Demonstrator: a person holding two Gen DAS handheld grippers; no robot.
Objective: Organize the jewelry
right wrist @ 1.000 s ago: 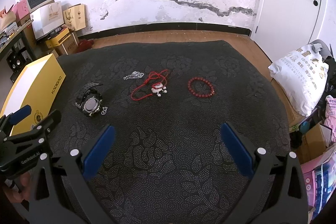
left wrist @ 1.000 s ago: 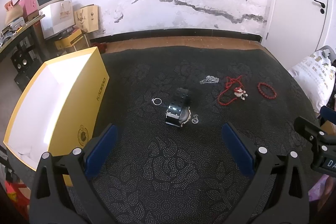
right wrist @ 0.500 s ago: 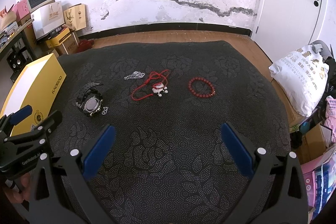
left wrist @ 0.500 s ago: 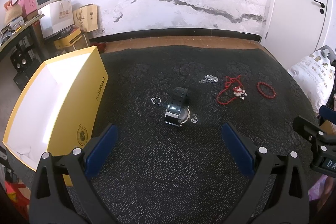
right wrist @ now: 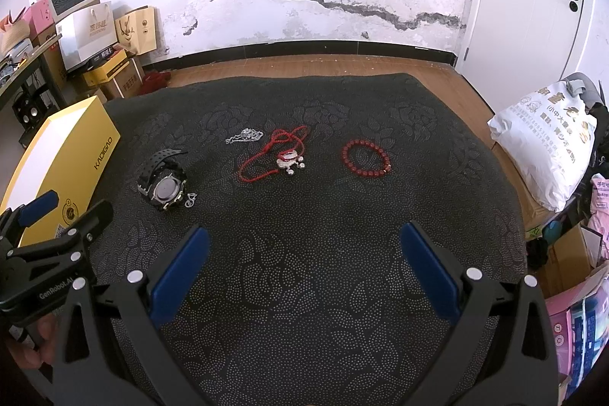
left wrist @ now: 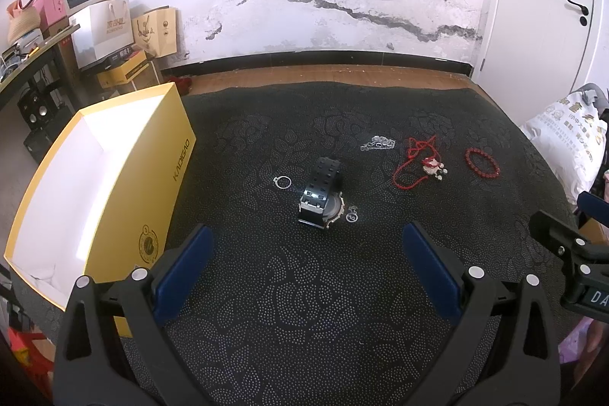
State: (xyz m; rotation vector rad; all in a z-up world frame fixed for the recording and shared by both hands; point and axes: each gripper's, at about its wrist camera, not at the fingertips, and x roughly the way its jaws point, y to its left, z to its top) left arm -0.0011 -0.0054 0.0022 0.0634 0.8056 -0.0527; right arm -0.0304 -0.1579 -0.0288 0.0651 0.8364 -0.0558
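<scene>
The open yellow box was seen at the cloth's left edge. The black watch lay straight ahead of the left gripper, strap pointing away; the right gripper stood farther off. Both were spread, empty.

The cloth is black with a dotted grey rose pattern. On it lie a black wristwatch with a silver bezel, a red cord necklace bearing silver charms, a dark red bead bracelet and a silver chain. The open box is yellow outside and white inside. Both claws have blue pads.
</scene>
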